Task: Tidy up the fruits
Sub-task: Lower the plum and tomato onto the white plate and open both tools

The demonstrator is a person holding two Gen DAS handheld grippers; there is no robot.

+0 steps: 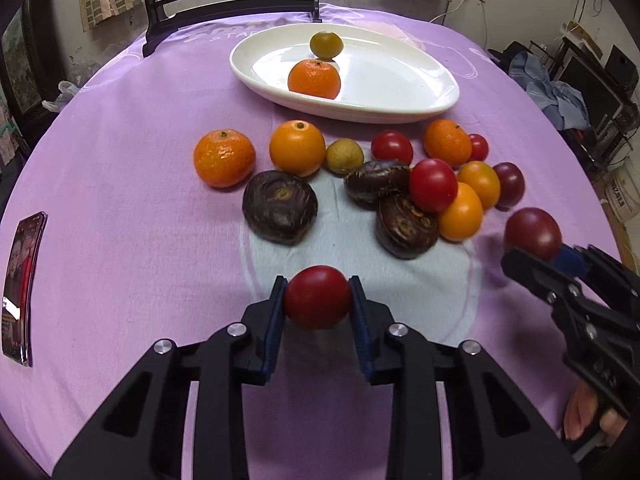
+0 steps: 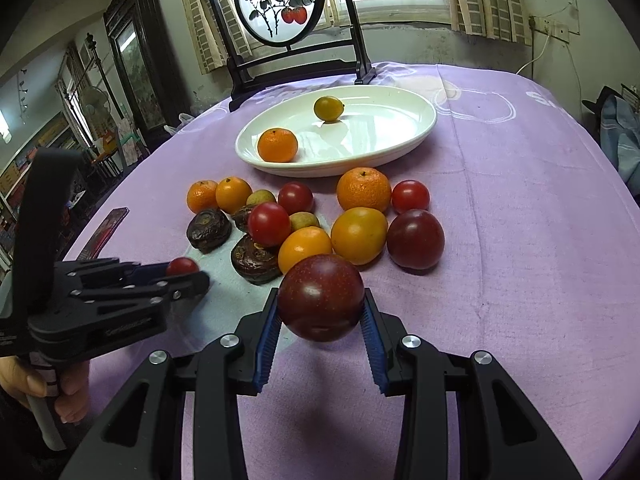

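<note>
My left gripper is shut on a red tomato, held just above the purple cloth in front of the fruit pile; it also shows in the right wrist view. My right gripper is shut on a dark red plum, seen at the right in the left wrist view. A white oval plate at the back holds a mandarin and a small green-yellow fruit. Several oranges, tomatoes, plums and dark brown fruits lie between the grippers and the plate.
A phone lies at the table's left edge. A black-framed round painted screen stands behind the plate. Cluttered furniture and shelves surround the table.
</note>
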